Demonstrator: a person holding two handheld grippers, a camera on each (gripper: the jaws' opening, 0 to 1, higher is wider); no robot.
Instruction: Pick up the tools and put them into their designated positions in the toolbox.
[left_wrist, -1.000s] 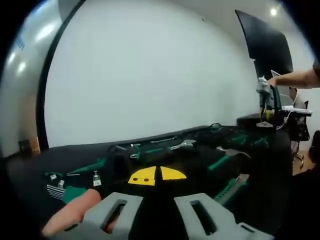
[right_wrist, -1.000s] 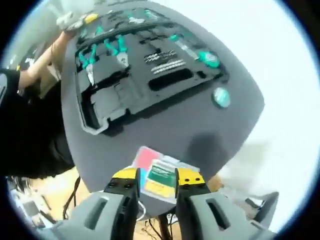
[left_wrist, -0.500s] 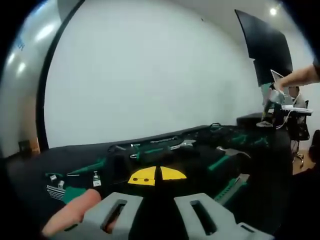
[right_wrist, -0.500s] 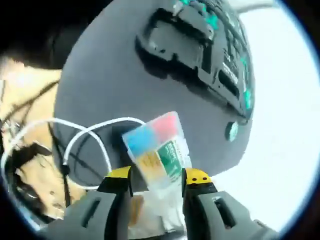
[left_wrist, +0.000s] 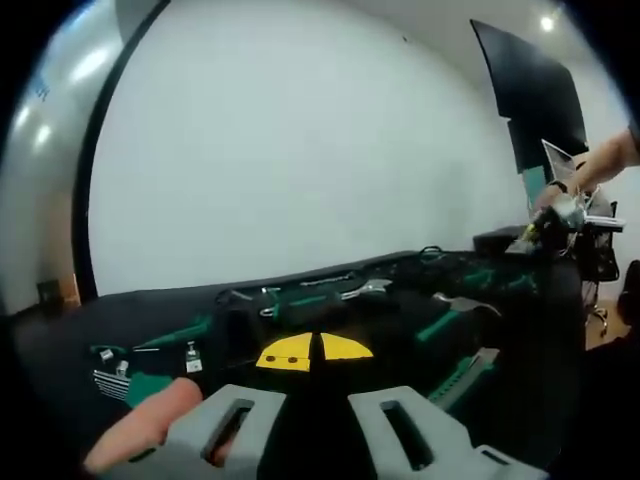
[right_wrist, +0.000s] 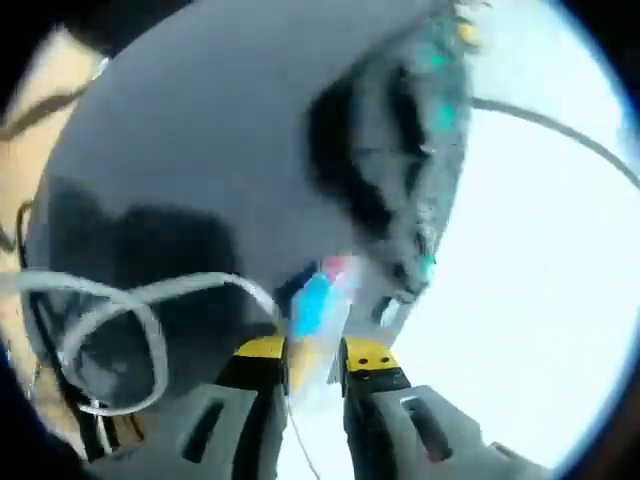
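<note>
My right gripper (right_wrist: 312, 362) pinches the clear parts box (right_wrist: 318, 308) over the toolbox (right_wrist: 385, 170); left gripper (left_wrist: 315, 352) jaws closed, empty.

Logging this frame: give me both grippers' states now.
Left gripper: shut, holding nothing.
Right gripper: shut on the clear plastic case.

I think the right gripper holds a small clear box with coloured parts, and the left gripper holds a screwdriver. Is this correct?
Not quite. The left gripper holds nothing: in the left gripper view its jaws are shut with nothing between them. The right gripper does grip the small clear box with coloured parts.
</note>
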